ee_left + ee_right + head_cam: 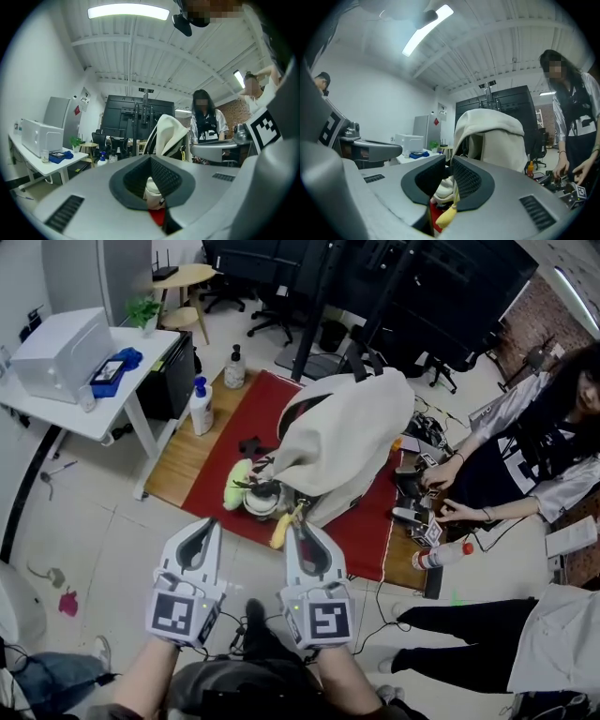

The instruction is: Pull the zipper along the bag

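A cream backpack (342,442) stands upright on a red mat (248,423), its flap drooping over a dark opening. I cannot make out its zipper slider. Both grippers are held side by side in front of it, well short of the bag and touching nothing. My left gripper (208,524) is shut and empty, its tips meeting (150,158) in line with the backpack (171,133). My right gripper (292,529) has a narrow gap between its tips (447,161). Through that gap show the backpack (497,136), a white plush and a yellow tassel-like piece (446,214).
Plush toys and a yellow piece (279,532) lie at the bag's foot. A white table (94,418) with a printer (56,352) stands at the left, two pump bottles (201,407) beside it. A seated person (525,456) handles devices at the right, near a bottle (441,556) and cables.
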Available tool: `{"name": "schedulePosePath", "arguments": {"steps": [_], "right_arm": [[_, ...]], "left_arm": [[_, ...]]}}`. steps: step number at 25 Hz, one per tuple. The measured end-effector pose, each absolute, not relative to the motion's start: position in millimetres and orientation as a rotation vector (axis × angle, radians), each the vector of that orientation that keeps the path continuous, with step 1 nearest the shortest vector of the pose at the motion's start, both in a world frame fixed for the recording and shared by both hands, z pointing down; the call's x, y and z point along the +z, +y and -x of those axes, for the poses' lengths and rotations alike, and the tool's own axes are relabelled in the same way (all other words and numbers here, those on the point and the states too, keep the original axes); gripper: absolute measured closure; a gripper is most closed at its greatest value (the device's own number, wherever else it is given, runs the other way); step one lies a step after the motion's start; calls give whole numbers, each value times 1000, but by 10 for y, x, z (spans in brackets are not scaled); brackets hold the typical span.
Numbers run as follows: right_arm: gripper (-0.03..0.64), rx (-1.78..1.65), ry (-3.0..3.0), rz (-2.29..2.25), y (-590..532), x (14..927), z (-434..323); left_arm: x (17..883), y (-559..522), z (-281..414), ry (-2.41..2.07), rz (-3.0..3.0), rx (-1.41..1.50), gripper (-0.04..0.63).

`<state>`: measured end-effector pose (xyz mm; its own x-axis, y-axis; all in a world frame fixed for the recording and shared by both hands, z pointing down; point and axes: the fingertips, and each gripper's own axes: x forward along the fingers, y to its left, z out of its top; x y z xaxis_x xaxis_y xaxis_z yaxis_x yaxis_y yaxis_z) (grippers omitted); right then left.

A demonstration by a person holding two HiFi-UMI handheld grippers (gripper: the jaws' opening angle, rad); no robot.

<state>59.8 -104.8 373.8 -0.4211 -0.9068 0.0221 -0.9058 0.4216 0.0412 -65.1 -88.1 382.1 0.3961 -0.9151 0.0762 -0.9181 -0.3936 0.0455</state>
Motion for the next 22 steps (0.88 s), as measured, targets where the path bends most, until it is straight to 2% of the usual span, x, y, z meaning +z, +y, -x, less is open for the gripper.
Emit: {"name": "schedulePosePath", "arguments": {"steps": [7,9,12,13,15,22], "right_arm": [[490,-24,-2576,-1530,-1420,3853,-676],[445,-25,-2596,-1467,-1532,3901,-667],[440,-54,-2650,-1386,-1641,3915,-632],[450,-66,-2667,-1375,-1670,3910,-629],[545,-87,-2701,-1355,-1708,3904,-625],[574,-142,-2849,-1152,-1629,3833,-526]], "left_arm": [[3812,-1259,477,-1704,-2556,33,572],[3800,-1347,430,-1714,-2554,31,574],[3846,-1446,348,-1704,-2534,66,572],[3860,-1482,322,-1702,-2534,67,572],[3863,-1565,285,-1710,-2537,56,572],[3821,-1728,193,-1722,-2547,46,572]]}}
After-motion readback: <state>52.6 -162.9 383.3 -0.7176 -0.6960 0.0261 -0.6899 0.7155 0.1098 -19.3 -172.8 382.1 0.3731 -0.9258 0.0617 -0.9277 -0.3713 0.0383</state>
